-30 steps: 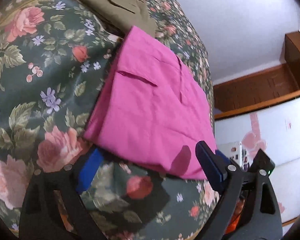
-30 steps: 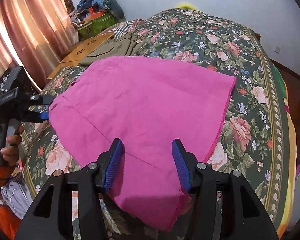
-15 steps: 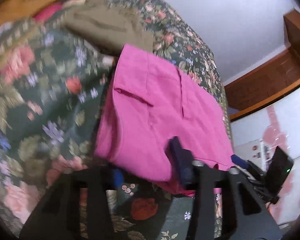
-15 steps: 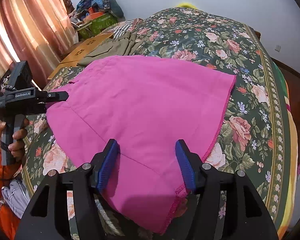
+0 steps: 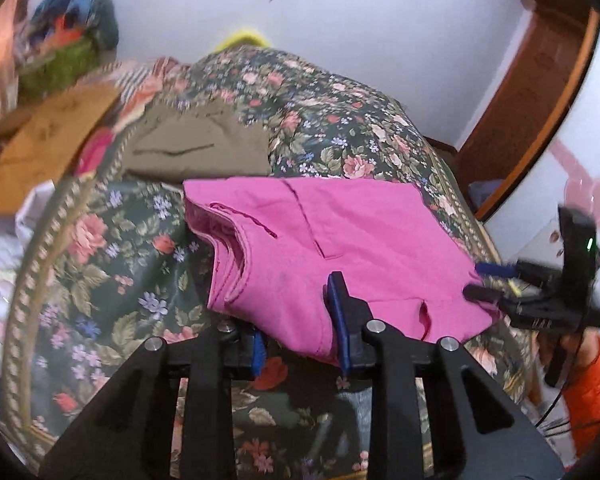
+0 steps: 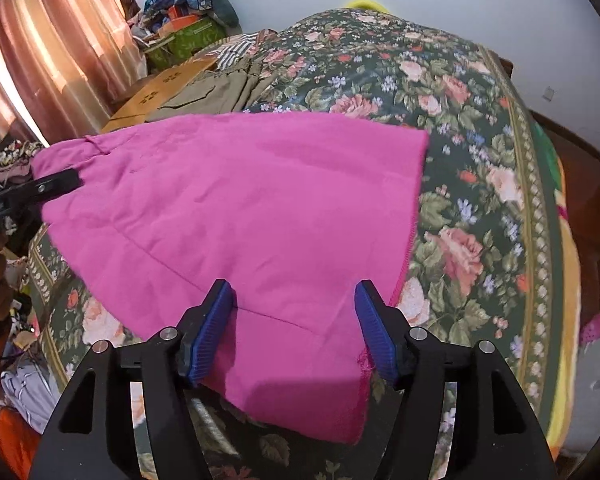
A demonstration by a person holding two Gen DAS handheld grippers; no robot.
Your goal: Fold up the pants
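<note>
Left gripper (image 5: 298, 326) fingers just closed, pinching the pink cotton pants (image 5: 340, 248) waistband and lifting; we're starting the fold while the right gripper (image 6: 294, 328) has been opening, fingers straddling the hem ungripped.

A bed under a dark floral bedspread (image 6: 460, 128) carries the pink pants (image 6: 240, 216), spread flat at its middle; olive-green trousers (image 6: 216, 88) lie at eleven o'clock of them; striped cloth (image 6: 236, 46) lies beyond.
</note>
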